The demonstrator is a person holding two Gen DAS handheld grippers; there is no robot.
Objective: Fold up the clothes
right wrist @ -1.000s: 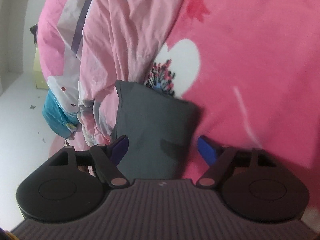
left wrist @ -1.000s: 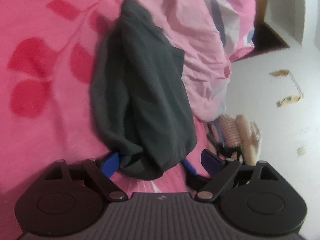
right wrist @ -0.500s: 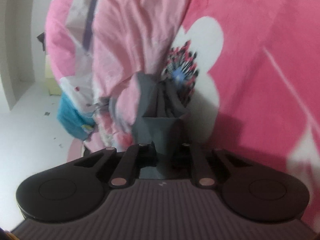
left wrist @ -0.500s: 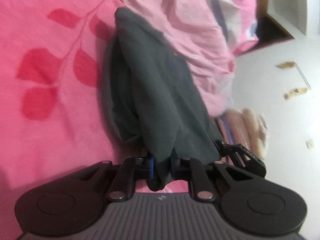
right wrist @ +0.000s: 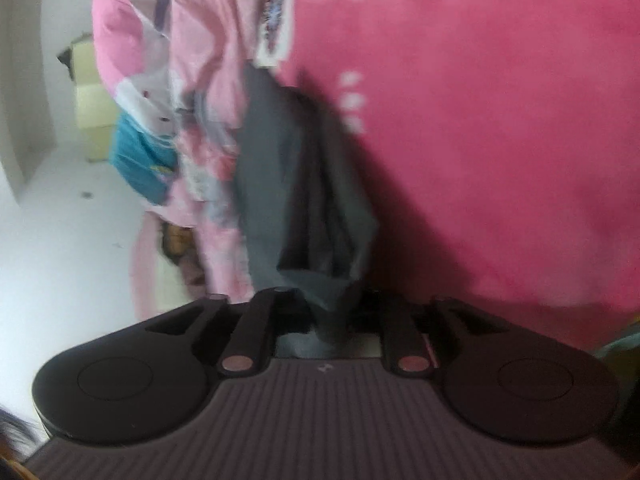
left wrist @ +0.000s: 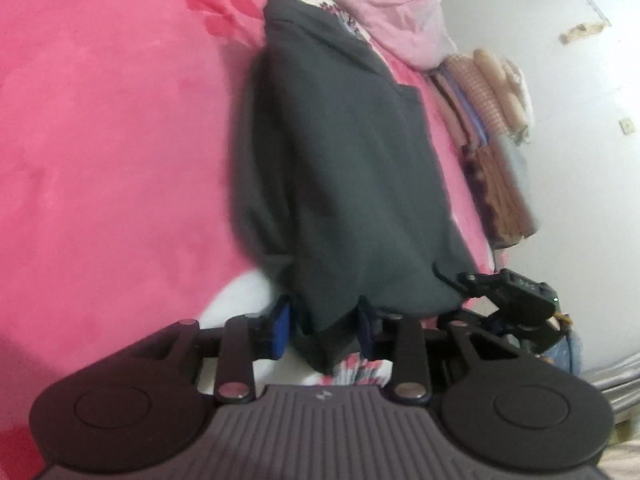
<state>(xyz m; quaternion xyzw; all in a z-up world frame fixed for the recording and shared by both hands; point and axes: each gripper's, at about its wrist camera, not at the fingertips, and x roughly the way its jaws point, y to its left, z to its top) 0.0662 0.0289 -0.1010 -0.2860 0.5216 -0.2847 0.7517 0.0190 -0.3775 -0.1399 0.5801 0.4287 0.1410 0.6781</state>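
Now that both claws have closed, your left gripper (left wrist: 324,326) and right gripper (right wrist: 334,314) each pinch the grey garment (left wrist: 344,168), lifted toward twelve o'clock, ready to fold.

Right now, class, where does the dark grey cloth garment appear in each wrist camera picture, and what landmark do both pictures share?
Left wrist view: the dark grey cloth garment fills the centre, running from the top down into the left gripper.
Right wrist view: the garment hangs bunched at centre, pinched in the right gripper.
Shared landmark: the crumpled pale pink quilt.
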